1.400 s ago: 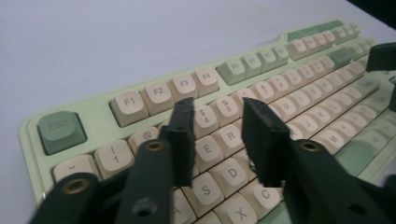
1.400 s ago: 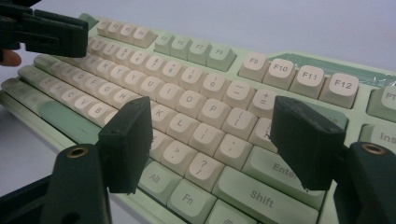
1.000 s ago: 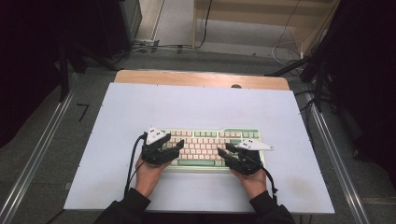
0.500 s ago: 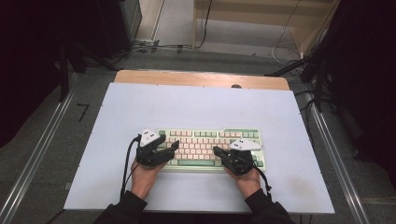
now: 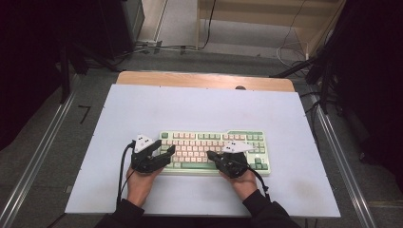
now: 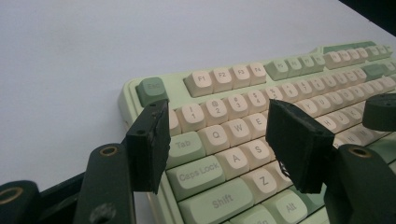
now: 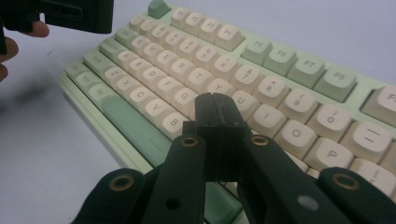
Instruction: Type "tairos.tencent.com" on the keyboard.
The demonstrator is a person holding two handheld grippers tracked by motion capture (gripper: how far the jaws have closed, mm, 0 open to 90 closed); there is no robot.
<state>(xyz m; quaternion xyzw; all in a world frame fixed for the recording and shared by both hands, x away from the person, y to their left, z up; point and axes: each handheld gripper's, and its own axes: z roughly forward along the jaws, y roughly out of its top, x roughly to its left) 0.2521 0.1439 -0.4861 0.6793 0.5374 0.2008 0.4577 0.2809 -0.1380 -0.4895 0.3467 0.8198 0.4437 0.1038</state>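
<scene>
So the big change in the last second: the right tongs (image 7: 215, 109) have just snapped together. They were partway apart a moment ago, and now the two black jaws are pressed flat against each other with nothing between them, forming one blunt tip. That tip hangs right over the middle of the keyboard (image 5: 216, 151), around the G/H/B keys as far as I can read them in the right gripper view. My guess is they're clenched on purpose to make a poking finger for pressing a key, since a spread pair would hit two keys at once.

The left tongs (image 6: 219, 140) are a different story: jaws spread apart, empty, hovering over the left end of the board near Tab, Q, W and Caps Lock. Both hands have also slid a bit compared with a second ago, with the right one creeping inward toward the centre rows.

The keyboard itself hasn't budged. It sits flat on the pale bench (image 5: 142, 109), toward the near edge, with both hands just behind it.
</scene>
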